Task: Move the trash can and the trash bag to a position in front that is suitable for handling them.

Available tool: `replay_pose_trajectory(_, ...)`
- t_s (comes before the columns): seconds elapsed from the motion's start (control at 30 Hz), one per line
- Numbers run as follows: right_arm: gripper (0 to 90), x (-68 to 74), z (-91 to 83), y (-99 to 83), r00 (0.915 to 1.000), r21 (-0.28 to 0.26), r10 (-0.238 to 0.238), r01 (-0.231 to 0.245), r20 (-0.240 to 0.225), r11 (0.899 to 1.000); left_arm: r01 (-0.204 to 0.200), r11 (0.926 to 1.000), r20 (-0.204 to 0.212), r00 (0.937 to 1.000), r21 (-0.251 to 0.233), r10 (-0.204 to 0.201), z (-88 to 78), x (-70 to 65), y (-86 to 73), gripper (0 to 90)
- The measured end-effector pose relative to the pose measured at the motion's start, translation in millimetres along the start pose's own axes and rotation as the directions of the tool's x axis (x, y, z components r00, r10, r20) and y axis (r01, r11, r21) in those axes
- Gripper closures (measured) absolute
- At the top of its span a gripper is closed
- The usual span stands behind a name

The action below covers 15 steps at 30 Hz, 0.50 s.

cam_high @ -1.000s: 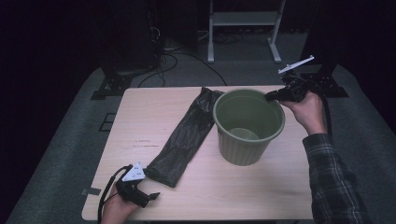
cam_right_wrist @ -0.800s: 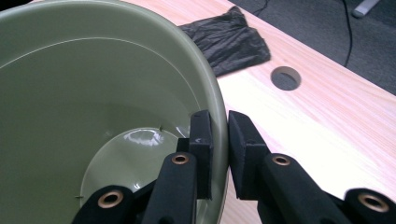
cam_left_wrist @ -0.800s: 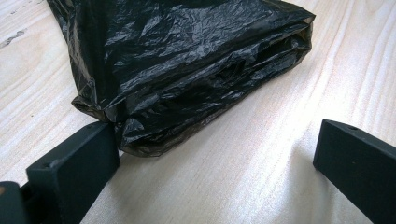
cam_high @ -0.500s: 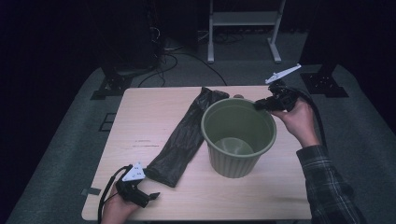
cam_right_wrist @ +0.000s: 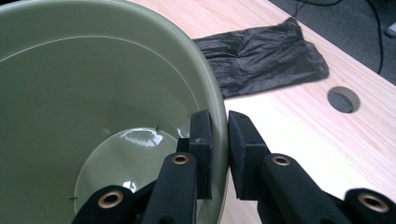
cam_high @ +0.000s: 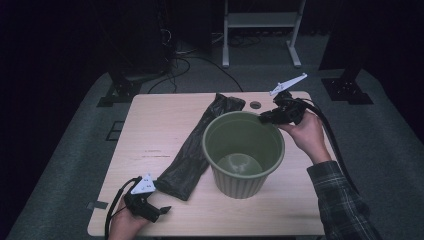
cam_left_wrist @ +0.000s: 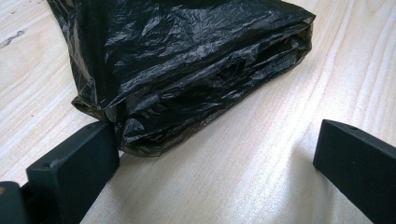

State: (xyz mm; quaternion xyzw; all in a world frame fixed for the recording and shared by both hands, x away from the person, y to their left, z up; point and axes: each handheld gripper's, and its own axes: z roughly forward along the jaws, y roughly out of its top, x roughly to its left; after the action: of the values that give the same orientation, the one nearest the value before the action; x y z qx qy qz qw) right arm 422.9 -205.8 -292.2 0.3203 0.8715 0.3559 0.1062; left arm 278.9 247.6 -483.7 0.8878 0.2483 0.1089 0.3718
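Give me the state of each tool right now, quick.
Left tool: open, jaws wide apart, holding nothing, beside the black plastic bag.
Right tool: closed on the rim of the green bin.

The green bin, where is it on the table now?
In the high view the green bin stands right of centre on the table, beside the black bag, with the right gripper clamped on its far rim.

The tabletop [cam_high: 165,125] is lit from above while the room around it is left nearly black. Both gripper views are brightly exposed, with soft shadows cast beside the jaws. Glare is seen on the green bin [cam_right_wrist: 93,116] floor. Near jaws are slightly blurred.
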Motion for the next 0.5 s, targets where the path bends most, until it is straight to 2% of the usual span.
replay_pose_trajectory(0.33, 80.1, 14.6, 9.6, 8.4, 0.9995, -0.005, -0.025, 0.025, -0.022, 1.0, 0.0, 1.0, 0.0, 1.0, 0.0, 0.0, 0.0, 0.0, 0.0, 0.0)
replay_pose_trajectory(0.4, 77.2, 15.3, 10.0, 8.6, 0.9991, -0.012, -0.034, 0.033, -0.025, 0.999, 0.0, 1.0, 0.0, 1.0, 0.0, 0.0, 0.0, 0.0, 0.0, 0.0)
replay_pose_trajectory(0.47, 57.0, 15.0, 9.3, 8.0, 0.9993, -0.022, -0.023, 0.022, -0.029, 1.0, 0.0, 1.0, 0.0, 1.0, 0.0, 0.0, 0.0, 0.0, 0.0, 0.0)
replay_pose_trajectory(0.5, 51.8, 14.4, 7.9, 7.5, 0.9995, -0.032, -0.018, 0.018, -0.025, 0.999, 0.001, 1.0, 0.0, 1.0, 0.0, -0.001, 0.0, 0.0, 0.0, 0.0)
